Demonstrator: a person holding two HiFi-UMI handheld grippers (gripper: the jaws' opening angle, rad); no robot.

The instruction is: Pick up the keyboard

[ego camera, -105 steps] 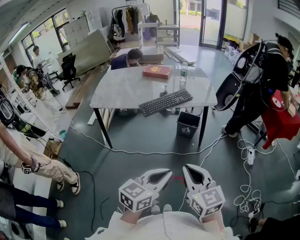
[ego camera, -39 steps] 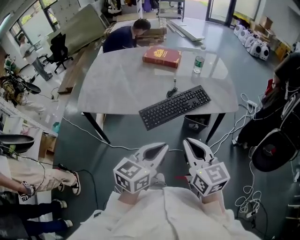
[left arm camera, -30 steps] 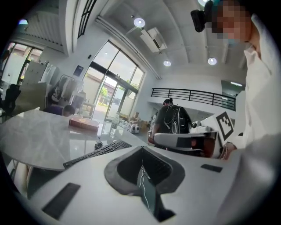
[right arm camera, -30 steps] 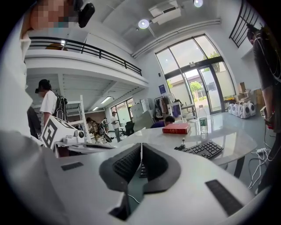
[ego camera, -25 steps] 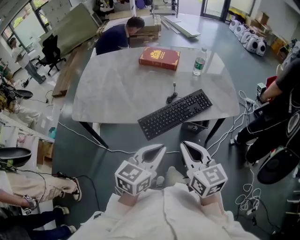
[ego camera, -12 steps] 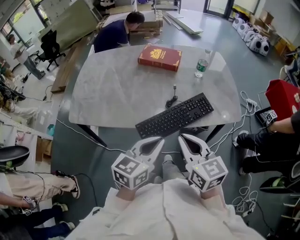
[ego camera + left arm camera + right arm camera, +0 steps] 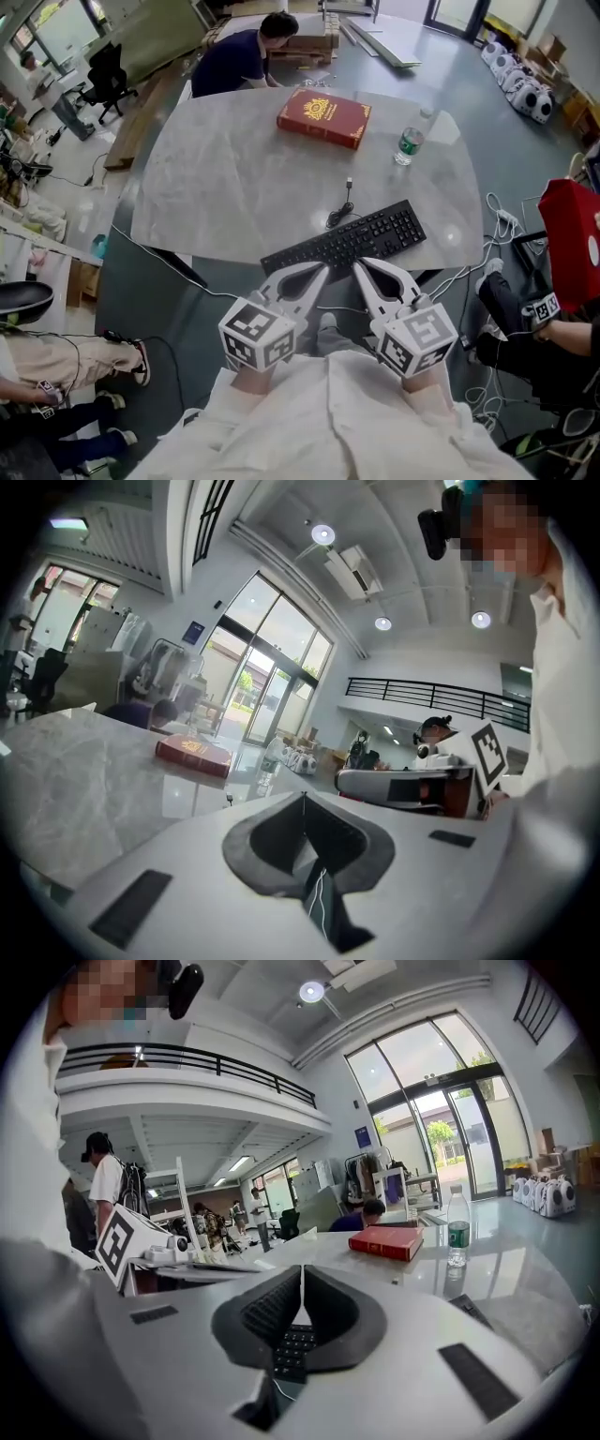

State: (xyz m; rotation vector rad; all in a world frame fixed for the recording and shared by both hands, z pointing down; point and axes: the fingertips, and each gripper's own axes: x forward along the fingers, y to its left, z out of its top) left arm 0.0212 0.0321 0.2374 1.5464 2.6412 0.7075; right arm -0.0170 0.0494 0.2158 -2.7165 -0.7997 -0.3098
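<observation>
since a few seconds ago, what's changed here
The person has walked up to the table, so the left gripper and right gripper now hover at the keyboard's near edge. Nothing has been taken hold of: both are shut and empty. Keyboard, red book and bottle lie where they were.

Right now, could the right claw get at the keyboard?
Probably yes. The right claw sits just short of the keyboard, which lies at the table's near edge with nothing between them. Its jaws are shut, though, so they would have to open first.
</observation>
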